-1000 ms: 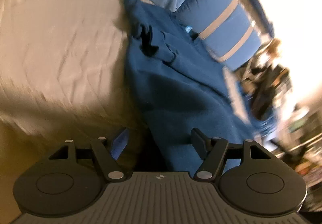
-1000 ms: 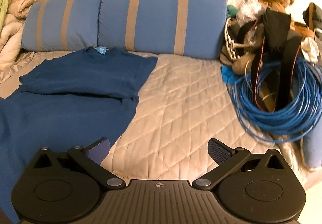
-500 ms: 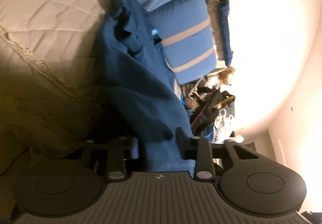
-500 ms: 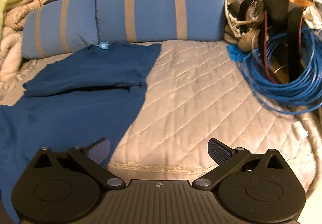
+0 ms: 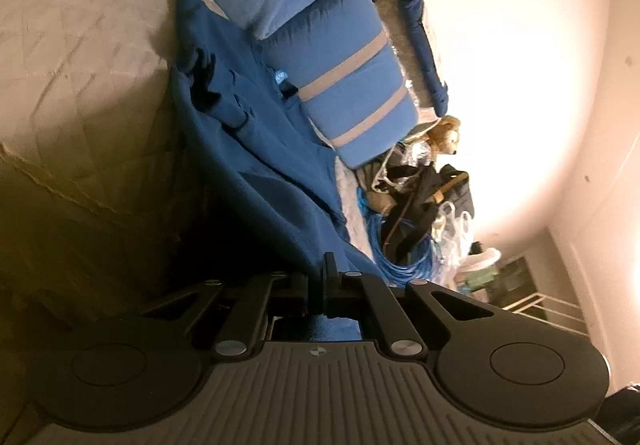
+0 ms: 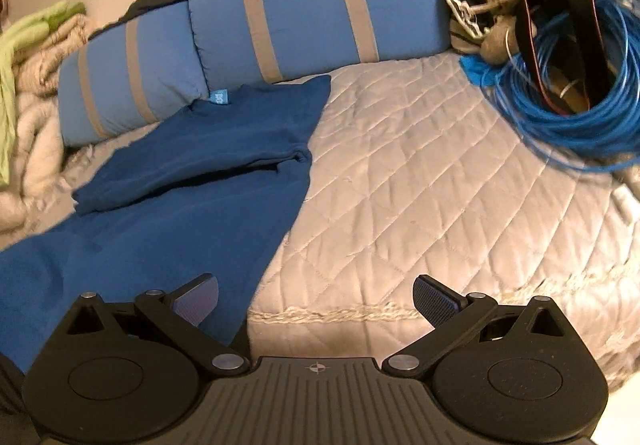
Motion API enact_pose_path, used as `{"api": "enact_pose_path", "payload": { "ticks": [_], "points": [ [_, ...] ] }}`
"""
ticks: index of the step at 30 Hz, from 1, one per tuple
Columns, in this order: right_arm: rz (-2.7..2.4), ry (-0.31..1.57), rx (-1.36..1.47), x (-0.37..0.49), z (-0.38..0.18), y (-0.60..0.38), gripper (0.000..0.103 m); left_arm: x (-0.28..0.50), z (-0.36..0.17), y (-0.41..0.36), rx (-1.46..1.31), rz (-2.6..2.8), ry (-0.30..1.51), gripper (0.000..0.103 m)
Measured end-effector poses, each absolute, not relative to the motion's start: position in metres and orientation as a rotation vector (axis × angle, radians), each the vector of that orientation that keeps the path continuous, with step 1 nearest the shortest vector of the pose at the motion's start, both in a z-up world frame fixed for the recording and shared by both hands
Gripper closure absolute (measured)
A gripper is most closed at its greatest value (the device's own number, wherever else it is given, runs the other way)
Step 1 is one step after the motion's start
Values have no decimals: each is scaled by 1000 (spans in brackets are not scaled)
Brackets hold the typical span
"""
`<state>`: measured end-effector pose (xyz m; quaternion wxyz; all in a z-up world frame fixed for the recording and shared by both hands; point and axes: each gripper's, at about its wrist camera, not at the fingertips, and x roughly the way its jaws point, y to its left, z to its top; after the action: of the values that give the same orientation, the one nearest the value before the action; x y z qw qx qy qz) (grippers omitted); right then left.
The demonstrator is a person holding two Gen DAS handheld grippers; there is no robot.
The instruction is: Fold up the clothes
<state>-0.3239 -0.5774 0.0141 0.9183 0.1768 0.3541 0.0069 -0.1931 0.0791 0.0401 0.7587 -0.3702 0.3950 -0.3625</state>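
Shirt (image 6: 192, 205) pinched, left gripper (image 5: 326, 277); right gripper (image 6: 316, 301) agape

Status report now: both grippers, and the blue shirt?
Left gripper shut on blue shirt hem. Right gripper open, empty, above bed edge. Blue cable coil clear of shirt.

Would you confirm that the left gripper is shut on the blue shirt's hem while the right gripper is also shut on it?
Not quite: the right gripper is open, its jaws spread above the quilt, as the right wrist view shows. The left gripper is indeed shut on the blue shirt.
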Motion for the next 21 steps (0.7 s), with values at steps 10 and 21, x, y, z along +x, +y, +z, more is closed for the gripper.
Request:
{"api": "enact_pose_path", "payload": {
  "ticks": [10, 21],
  "points": [
    [376, 757, 890, -333, -56, -602, 11, -188, 30, 80, -821, -762, 901, 98],
    [565, 698, 1077, -343, -83, -589, 61, -190, 29, 81, -833, -743, 905, 98]
  ]
}}
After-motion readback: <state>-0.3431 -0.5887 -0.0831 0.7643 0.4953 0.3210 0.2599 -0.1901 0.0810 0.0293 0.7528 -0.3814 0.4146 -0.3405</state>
